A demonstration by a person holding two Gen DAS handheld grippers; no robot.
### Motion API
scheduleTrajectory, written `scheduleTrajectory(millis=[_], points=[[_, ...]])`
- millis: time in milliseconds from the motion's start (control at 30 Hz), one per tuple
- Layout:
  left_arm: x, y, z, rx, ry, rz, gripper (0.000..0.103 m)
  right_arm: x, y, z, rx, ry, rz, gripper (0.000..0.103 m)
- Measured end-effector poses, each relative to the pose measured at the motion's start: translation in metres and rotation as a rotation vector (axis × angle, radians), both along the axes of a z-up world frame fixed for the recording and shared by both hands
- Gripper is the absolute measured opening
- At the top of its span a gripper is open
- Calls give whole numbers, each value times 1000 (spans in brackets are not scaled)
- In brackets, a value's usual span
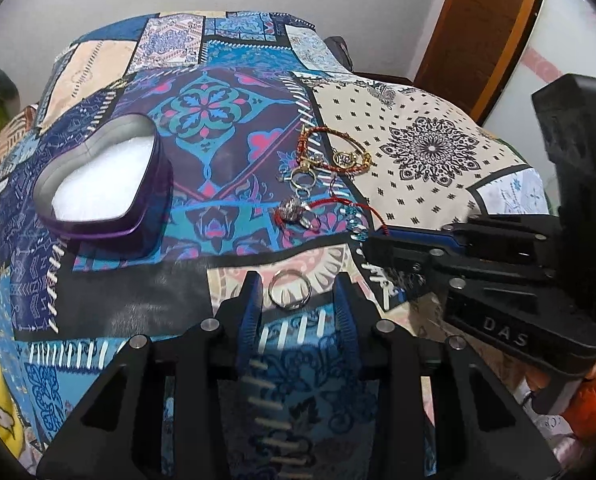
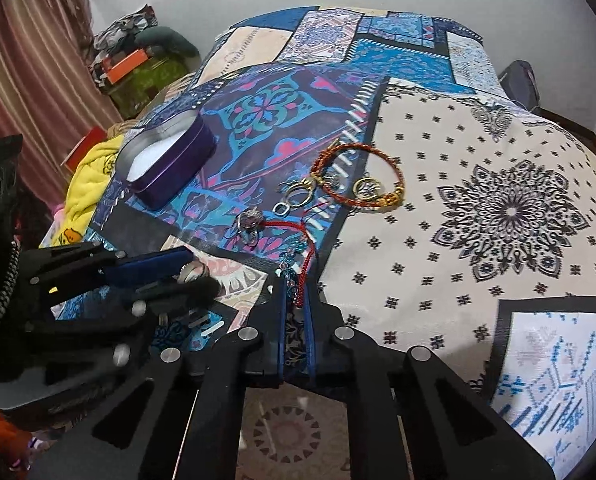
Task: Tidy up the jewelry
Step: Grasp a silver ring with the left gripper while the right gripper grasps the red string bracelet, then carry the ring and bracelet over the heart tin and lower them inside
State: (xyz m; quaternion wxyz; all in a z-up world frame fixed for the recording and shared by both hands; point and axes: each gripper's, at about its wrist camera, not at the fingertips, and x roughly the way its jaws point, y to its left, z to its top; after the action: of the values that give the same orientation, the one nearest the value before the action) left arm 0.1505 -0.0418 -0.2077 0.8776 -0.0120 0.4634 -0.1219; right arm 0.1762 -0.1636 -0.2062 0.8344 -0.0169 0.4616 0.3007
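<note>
Now, line by line:

Right jaws: the right gripper is clenched on the red cord of a beaded bracelet, whose blue beads sit just at the tips; the cord trails away over the cloth towards the other pieces.

Left jaws: the left gripper stands partly parted around a plain silver ring lying flat on the cloth; the pads flank it, and no squeeze on it shows.

Step in hand: picking up, by my reading. One piece is gripped on the right, one is lined up on the left, and nothing is stowed yet.

Next move calls for: closing the left jaws squarely on the thin ring so it does not skid or tip, then lifting the cord clear without dragging the ornate silver ring it runs past.

Loose pieces: a red and gold bangle with a gold hoop charm inside it, and a keyring clasp just beside it, all near the middle of the patchwork cloth.

Container: a purple heart-shaped tin, lid off, well apart to the left; it holds only white padding, no jewelry.
</note>
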Motion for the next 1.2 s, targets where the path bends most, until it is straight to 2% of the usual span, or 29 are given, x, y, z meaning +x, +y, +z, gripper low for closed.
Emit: scheduleTrajectory(millis=[33, 67, 400, 900, 1200], points=[[1, -1, 0, 17, -7, 8, 22, 1, -1, 0, -2, 3, -4, 7], [1, -1, -1, 21, -9, 10, 21, 2, -3, 1, -3, 2, -13, 7], [-7, 11, 12, -12, -20, 49, 21, -3, -14, 25, 13, -41, -43, 7], [-36, 56, 75, -29, -183, 146, 21, -14, 6, 89, 34, -210, -37, 7], [-46, 87, 96, -27, -253, 196, 21, -15, 35, 120, 61, -289, -19, 7]])
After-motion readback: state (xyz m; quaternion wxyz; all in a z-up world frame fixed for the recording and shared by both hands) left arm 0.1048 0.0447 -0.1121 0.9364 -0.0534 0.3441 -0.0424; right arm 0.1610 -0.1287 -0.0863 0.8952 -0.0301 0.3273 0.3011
